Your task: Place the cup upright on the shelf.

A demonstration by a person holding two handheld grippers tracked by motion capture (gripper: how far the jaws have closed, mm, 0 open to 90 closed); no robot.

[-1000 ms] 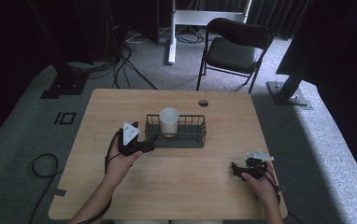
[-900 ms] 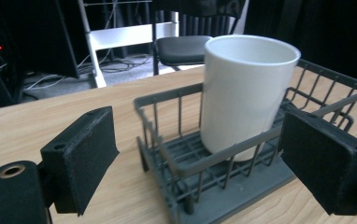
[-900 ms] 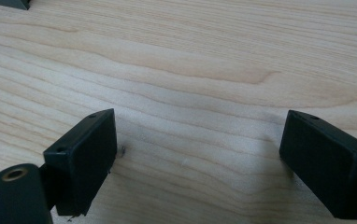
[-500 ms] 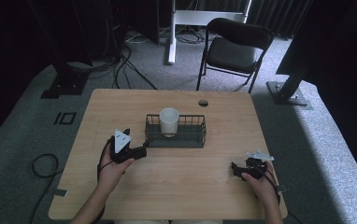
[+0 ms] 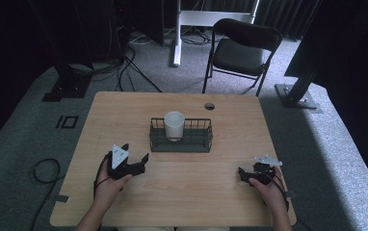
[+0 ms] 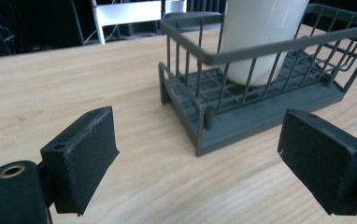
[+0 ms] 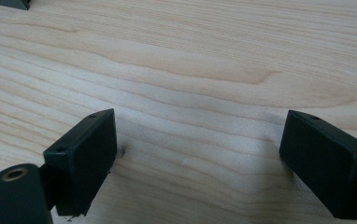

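A white cup (image 5: 174,125) stands upright in the left part of a dark wire basket (image 5: 191,143) at the middle of the wooden table (image 5: 196,197). My left gripper (image 5: 142,163) lies low over the table, a short way front-left of the basket, jaws open and pointing at it. In the left gripper view the basket (image 6: 260,116) and the cup (image 6: 260,37) sit ahead, and nothing is between the left gripper's (image 6: 195,154) jaws. My right gripper (image 5: 240,173) rests near the front right of the table, open. Bare wood shows between the right gripper's (image 7: 200,154) jaws.
A round cable hole (image 5: 209,106) is in the table behind the basket. A black folding chair (image 5: 242,48) stands beyond the far edge. Cables (image 5: 129,62) and dark stand feet (image 5: 66,89) lie on the grey carpet at the left.
My left gripper has drawn back from the basket's left end, towards the person and lower over the table. The right gripper has stayed where it was.
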